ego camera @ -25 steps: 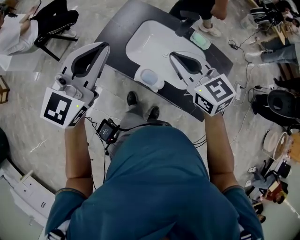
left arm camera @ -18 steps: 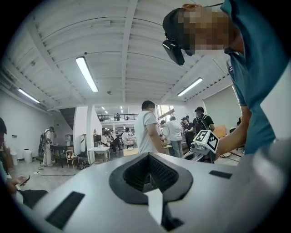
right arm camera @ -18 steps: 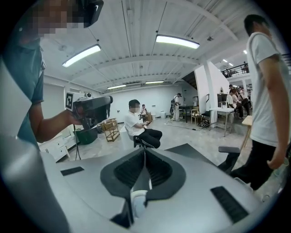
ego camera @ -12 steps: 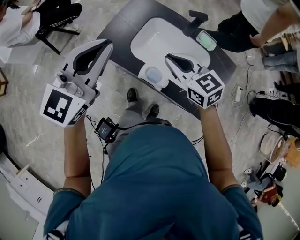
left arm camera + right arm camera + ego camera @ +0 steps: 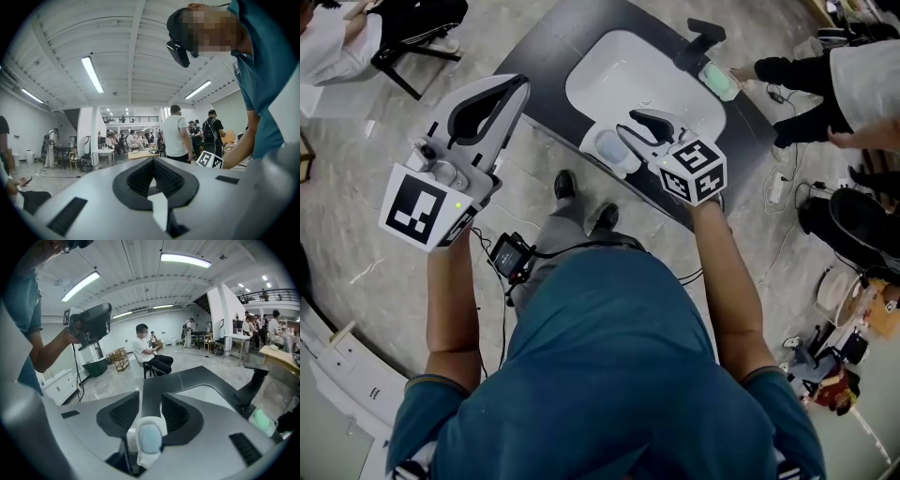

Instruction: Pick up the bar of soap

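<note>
In the head view, the pale blue bar of soap (image 5: pixel 607 148) lies in its white soap dish (image 5: pixel 624 168) at the front edge of the dark counter (image 5: pixel 542 54), touching the rim of the white sink basin (image 5: pixel 628 75). The right gripper (image 5: pixel 630 128) slopes down toward it, its tips just beside the dish. The left gripper (image 5: pixel 517 85) is well apart to the left, over the floor. The pickup has not yet happened.

In the left gripper view, the left gripper (image 5: pixel 153 160) points level into the room with its jaws pressed together on nothing, so it has no part in this step.

In the right gripper view, the right gripper (image 5: pixel 151 397) has just been opening its jaws, which now stand spread. The bar of soap (image 5: pixel 150 439) in its soap dish (image 5: pixel 140 425) lines up with the gap but lies lower, and the pads touch nothing. I judge the approach nearly done. What is left is to lower around the bar, close and lift.
</note>
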Action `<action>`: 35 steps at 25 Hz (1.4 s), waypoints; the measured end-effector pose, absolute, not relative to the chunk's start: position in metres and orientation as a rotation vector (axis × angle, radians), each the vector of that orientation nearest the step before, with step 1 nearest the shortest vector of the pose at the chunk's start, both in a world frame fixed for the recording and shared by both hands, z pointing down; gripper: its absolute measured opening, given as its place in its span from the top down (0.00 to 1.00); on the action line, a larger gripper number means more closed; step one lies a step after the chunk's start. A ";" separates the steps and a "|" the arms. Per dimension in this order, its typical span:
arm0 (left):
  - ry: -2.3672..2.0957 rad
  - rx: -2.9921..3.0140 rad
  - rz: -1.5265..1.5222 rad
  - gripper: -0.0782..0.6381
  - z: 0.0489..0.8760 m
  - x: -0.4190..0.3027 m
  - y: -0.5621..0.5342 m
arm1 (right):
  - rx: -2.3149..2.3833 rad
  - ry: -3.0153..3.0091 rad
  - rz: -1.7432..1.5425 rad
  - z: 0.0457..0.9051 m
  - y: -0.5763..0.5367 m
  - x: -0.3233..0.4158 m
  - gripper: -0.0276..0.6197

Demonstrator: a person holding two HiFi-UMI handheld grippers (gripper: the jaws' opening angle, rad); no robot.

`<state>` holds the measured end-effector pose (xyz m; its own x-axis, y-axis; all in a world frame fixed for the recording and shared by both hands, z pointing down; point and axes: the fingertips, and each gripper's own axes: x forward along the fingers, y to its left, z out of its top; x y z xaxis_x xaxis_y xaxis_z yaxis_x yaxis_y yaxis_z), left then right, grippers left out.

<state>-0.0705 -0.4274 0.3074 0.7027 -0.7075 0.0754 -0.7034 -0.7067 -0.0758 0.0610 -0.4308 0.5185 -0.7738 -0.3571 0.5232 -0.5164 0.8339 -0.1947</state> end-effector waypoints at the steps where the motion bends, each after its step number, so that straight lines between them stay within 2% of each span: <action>1: 1.187 -2.862 -0.153 0.89 0.308 -0.071 -0.428 | 0.636 -2.522 0.458 0.525 -0.430 0.060 0.73; 6: 1.191 -2.866 -0.150 0.89 0.311 -0.073 -0.429 | 0.586 -2.430 0.451 0.557 -0.424 0.059 0.64; 11: 1.196 -2.872 -0.151 0.89 0.315 -0.074 -0.432 | 0.527 -2.370 0.442 0.583 -0.416 0.054 0.60; 28: 1.212 -2.894 -0.151 0.89 0.326 -0.075 -0.440 | 0.381 -2.205 0.411 0.651 -0.388 0.048 0.56; 35: 1.221 -2.900 -0.152 0.89 0.332 -0.078 -0.444 | 0.343 -2.112 0.284 0.665 -0.384 0.049 0.54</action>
<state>-0.0783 -0.4438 0.3319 0.6950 -0.7131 0.0921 -0.7139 -0.6996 -0.0298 0.0491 -0.3842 0.6654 -0.5149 -0.1325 0.8469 -0.3515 0.9338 -0.0676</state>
